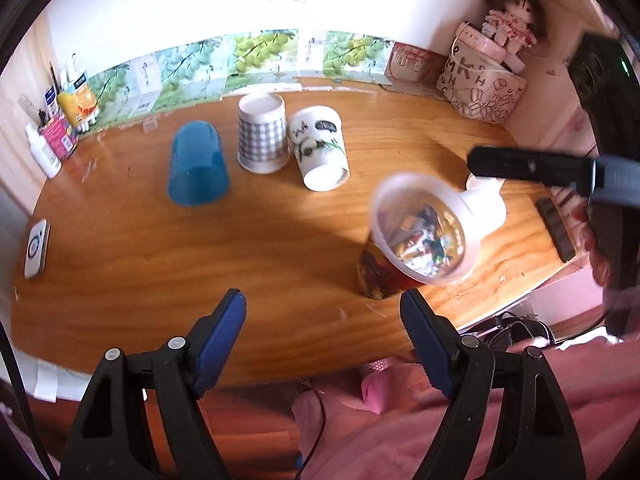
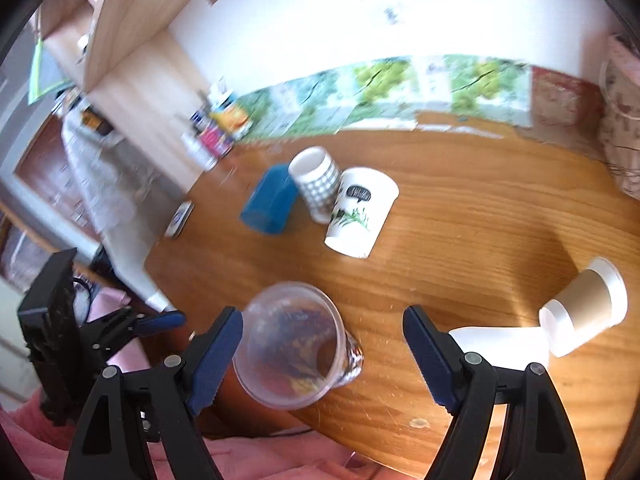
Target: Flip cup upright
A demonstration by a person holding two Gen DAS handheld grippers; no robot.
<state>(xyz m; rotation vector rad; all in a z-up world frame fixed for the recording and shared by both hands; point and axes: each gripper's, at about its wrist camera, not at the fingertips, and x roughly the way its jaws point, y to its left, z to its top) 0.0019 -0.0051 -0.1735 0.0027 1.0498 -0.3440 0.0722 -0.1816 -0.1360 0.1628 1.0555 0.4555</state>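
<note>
The right gripper (image 2: pixel 322 354) has its blue-padded jaws spread wide with nothing pinched. The clear plastic cup with a printed lower band (image 2: pixel 294 346) stands between them, its rim close to the left pad (image 2: pixel 216 354) though contact cannot be confirmed, and well apart from the right pad. The left gripper (image 1: pixel 323 338) is likewise spread and empty, hanging over the near edge of the round wooden table (image 1: pixel 200 240), nearer to the viewer than the clear cup (image 1: pixel 416 236) and to its left.

The clear cup sits near the table's front edge. Its mouth faces up and toward the cameras, base on the wood, so its long axis runs roughly vertical, perhaps leaning a little; blur makes the tilt hard to judge. It looks essentially upright already.

The likely trouble: the cup is light and close to the edge, so a brush from the near pad as the right gripper pulls away could tip it or push it off the table. Just right of the clear cup lie a white paper cup (image 2: pixel 504 340) and a brown-sleeved paper cup (image 2: pixel 588 308), touching; a wide swing could knock them rolling. Farther back from the clear cup rest a blue plastic cup (image 2: pixel 270 200), a grey-checked white cup (image 2: pixel 318 180) and a white cup with a plant print (image 2: pixel 360 212).
</note>
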